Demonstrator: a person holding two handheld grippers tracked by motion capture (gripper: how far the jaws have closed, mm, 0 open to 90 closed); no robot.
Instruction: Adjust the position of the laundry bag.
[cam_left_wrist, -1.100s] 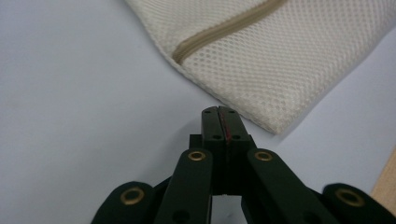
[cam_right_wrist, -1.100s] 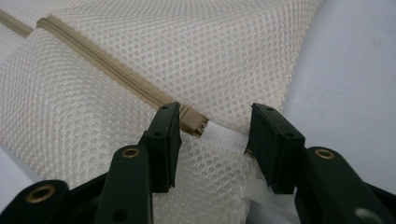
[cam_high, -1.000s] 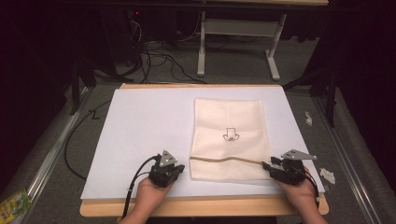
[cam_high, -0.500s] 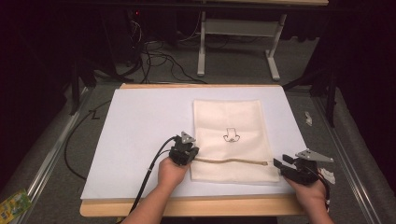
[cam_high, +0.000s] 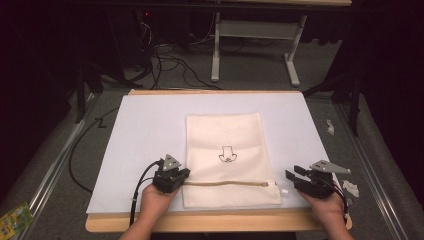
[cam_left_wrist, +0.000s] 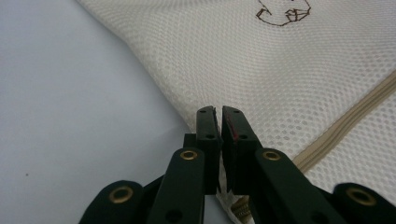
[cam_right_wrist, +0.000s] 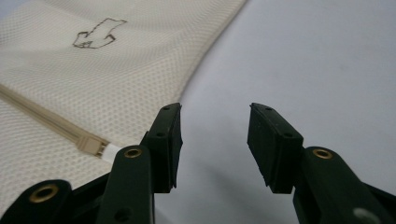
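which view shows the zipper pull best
The right gripper view: the white zipper pull sits close, at the end of the tan zipper. The high view shows it tiny. The left gripper view shows just zipper tape.

My left tongs (cam_high: 181, 176) sit at the mesh bag's (cam_high: 225, 135) left edge on the mat (cam_high: 145, 125); right tongs (cam_high: 296, 176) just right of its zipper (cam_high: 225, 183) end.

Cream mesh-cloth bag (cam_high: 227, 152), matt white sheet (cam_high: 145, 130), wooden table edge (cam_high: 210, 224)
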